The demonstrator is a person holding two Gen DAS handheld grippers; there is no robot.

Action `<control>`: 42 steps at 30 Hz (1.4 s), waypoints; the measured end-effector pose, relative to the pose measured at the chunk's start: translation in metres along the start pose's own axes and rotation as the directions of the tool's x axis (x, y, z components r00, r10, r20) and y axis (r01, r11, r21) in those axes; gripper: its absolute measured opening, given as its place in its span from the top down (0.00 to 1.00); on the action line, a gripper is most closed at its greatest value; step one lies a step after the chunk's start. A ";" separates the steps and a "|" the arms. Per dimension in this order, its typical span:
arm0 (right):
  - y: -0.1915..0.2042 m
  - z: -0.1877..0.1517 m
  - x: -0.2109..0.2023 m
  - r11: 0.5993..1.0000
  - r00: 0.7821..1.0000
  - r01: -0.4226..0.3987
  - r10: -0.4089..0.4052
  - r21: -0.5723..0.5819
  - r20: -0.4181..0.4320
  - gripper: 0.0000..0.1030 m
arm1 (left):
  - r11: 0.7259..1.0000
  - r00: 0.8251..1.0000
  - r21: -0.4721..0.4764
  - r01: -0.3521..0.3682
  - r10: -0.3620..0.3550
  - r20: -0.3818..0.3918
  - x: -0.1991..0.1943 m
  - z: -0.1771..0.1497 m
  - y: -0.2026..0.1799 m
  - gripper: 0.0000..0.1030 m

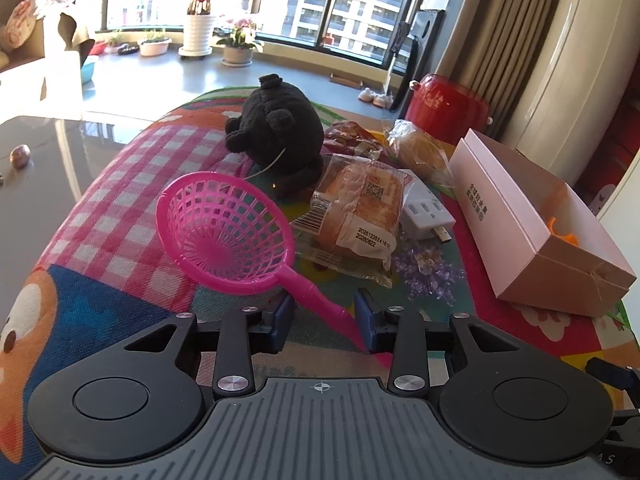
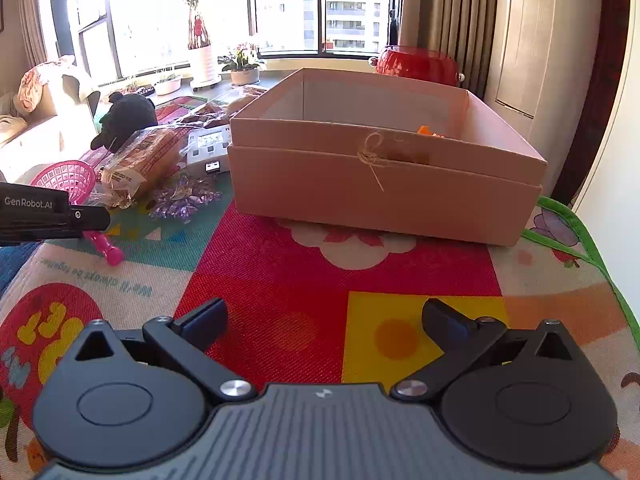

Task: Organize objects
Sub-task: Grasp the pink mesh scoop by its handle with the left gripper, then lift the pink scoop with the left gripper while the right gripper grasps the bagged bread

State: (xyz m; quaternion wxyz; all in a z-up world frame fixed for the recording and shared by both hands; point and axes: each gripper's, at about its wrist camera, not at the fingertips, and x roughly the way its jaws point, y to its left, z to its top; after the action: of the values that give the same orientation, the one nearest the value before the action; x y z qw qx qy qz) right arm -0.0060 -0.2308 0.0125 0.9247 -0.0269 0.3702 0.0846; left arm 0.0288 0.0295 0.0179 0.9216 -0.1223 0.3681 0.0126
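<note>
A pink plastic strainer (image 1: 224, 232) lies on the patterned mat (image 1: 120, 184), its handle running diagonally back between the fingers of my left gripper (image 1: 324, 304). The blue pads touch the handle on both sides, so the gripper is shut on it. In the right wrist view the strainer (image 2: 66, 180) shows at the left, with the handle end poking out under the left gripper. An open pink cardboard box (image 2: 380, 184) stands ahead of my right gripper (image 2: 326, 312), which hovers open over the mat with nothing between its fingers.
A wrapped bread loaf (image 1: 356, 216), a black plush toy (image 1: 280, 128), a white adapter (image 1: 426, 210), a purple bow (image 1: 428, 268) and more wrapped buns lie left of the box (image 1: 520, 216). Something orange (image 2: 426, 130) sits inside the box. A red pot (image 2: 416, 62) stands behind.
</note>
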 end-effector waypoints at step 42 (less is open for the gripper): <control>0.012 0.002 -0.005 0.996 0.996 -0.089 0.089 -0.023 0.000 0.00 | 0.993 0.990 0.108 0.045 -0.059 0.131 -0.048 -0.019 0.067 0.85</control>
State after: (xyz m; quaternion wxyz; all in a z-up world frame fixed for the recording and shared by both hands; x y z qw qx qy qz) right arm -0.0097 -0.2196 0.0175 0.9199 -0.0209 0.3693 0.1299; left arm -0.0267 0.0935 0.0223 0.9494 -0.0820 0.3022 -0.0225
